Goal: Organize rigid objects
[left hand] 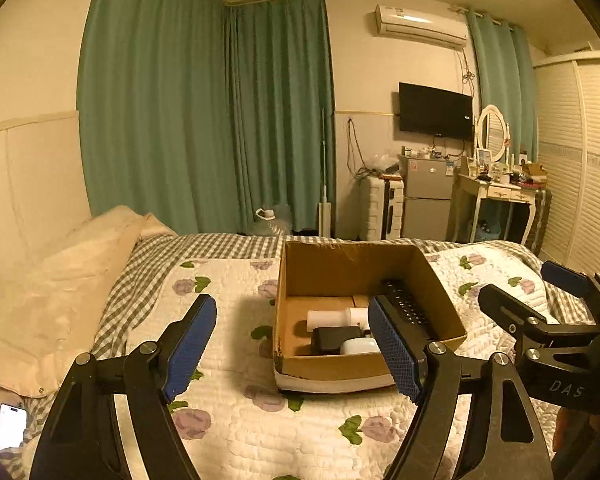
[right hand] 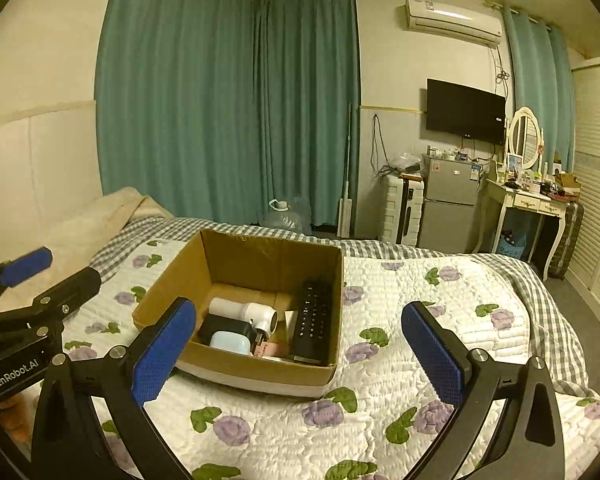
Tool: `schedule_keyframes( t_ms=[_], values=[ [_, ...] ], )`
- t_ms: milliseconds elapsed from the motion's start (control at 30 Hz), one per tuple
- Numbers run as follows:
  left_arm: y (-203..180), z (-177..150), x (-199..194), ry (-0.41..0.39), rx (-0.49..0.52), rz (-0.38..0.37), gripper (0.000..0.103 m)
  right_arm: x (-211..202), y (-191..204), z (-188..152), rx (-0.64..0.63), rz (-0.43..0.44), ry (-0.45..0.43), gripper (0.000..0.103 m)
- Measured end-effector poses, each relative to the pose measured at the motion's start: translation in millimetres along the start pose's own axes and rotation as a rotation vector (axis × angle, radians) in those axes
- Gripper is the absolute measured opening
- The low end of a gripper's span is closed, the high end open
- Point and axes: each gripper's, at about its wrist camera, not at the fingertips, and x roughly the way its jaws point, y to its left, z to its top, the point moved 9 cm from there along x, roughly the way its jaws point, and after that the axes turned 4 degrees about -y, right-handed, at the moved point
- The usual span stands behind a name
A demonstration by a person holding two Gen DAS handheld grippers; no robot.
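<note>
Both grippers, left (left hand: 292, 344) and right (right hand: 300, 356), agape, empty, above quilt (right hand: 380, 400). Box (right hand: 260, 372) holds remote (right hand: 312, 320), bottle (right hand: 244, 312). Sorting looks finished; next, withdraw.

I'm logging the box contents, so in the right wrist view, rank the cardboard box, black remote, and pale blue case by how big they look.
1. cardboard box
2. black remote
3. pale blue case, partly hidden behind the box's front wall.

Readable text, two spots only. My left gripper (right hand: 24, 280), at 9 o'clock in the right wrist view, reads "GenRobot.AI" on its body. My right gripper (left hand: 540, 284), at 4 o'clock in the left wrist view, shows "DAS". Fridge stickers, TV logo: too small.
</note>
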Motion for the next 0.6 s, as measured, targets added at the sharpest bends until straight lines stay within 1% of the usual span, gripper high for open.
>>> schedule_keyframes(
  t_ms=[300,600],
  values=[
    [3.2,-2.1,0.2,0.002,-0.001,0.006,0.081,-3.4,-2.9,1.5,0.008,-0.011,-0.007,0.103],
    [-0.2,-9.6,2.4,0.024,0.003,-0.011,0.081,-1.4,-5.2,-0.3,0.015,-0.017,0.002,0.103]
  ],
)
